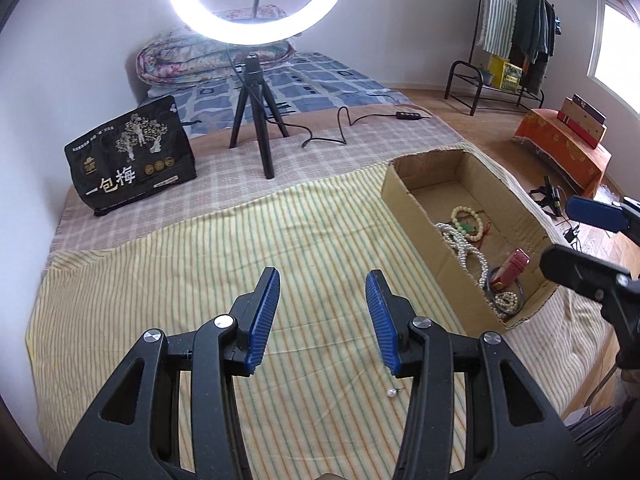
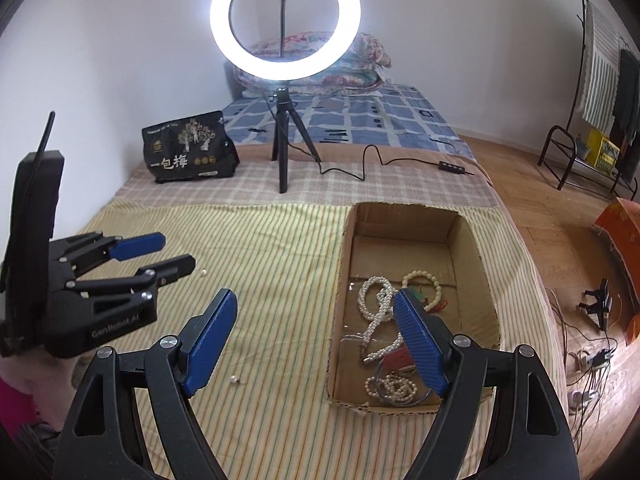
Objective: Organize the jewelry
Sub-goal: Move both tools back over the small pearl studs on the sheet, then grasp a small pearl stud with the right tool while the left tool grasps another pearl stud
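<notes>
Lying tangled in the cardboard box (image 2: 472, 248), white pearl strands (image 2: 376, 304); both grippers' jaws released, empty.

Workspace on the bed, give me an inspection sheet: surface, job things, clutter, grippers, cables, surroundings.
Surface: striped cloth over the bed.
Job's things: cardboard box holds pearl strands, bead bracelet, red case; two loose pearl pieces lie on the cloth outside it.
Clutter: black snack bag.
Grippers: left gripper open, empty; right gripper open, empty.
Cables: ring light lead with inline switch; more on the floor.
Surroundings: folded quilt, clothes rack, window.
</notes>
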`<move>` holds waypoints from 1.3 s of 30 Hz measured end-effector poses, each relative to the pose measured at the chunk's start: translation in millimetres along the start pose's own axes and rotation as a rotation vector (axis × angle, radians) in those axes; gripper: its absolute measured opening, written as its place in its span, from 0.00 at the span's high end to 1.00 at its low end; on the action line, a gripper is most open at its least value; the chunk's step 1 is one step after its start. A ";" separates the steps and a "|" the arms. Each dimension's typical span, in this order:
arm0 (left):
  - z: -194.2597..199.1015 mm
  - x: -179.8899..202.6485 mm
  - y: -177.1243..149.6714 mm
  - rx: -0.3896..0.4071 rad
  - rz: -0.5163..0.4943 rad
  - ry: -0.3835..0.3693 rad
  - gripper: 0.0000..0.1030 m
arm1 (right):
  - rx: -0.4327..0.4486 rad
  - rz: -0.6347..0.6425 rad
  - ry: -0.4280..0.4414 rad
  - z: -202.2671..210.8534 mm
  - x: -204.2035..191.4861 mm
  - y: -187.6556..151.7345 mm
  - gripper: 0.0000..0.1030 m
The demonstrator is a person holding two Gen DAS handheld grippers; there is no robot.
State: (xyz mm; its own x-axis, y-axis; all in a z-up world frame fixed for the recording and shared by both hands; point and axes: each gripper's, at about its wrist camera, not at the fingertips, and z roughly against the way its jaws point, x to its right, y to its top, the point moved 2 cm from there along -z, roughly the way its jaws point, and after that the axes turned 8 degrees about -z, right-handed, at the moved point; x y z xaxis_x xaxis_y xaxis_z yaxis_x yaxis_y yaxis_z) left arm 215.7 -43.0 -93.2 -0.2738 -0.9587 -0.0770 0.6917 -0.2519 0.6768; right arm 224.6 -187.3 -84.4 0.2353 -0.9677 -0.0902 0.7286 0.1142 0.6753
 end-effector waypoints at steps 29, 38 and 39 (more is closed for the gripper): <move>-52.6 -116.8 -16.0 -0.131 0.343 -0.060 0.56 | -0.243 0.067 0.129 -57.9 -44.9 -73.4 0.34; -75.8 -102.4 -27.2 -0.202 0.332 -0.113 0.56 | -0.392 0.095 0.176 -84.7 -46.6 -105.8 0.60; -77.2 -101.2 -27.8 -0.206 0.331 -0.118 0.58 | -0.397 0.101 0.179 -86.4 -46.8 -107.5 0.63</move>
State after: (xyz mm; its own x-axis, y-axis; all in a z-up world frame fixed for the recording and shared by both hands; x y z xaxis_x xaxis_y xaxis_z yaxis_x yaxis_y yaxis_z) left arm 275.8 50.8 -160.8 -0.0808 -0.9737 0.2129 0.8713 0.0348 0.4895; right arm 190.8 -135.0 -216.0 0.4005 -0.8970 -0.1874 0.8784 0.3176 0.3571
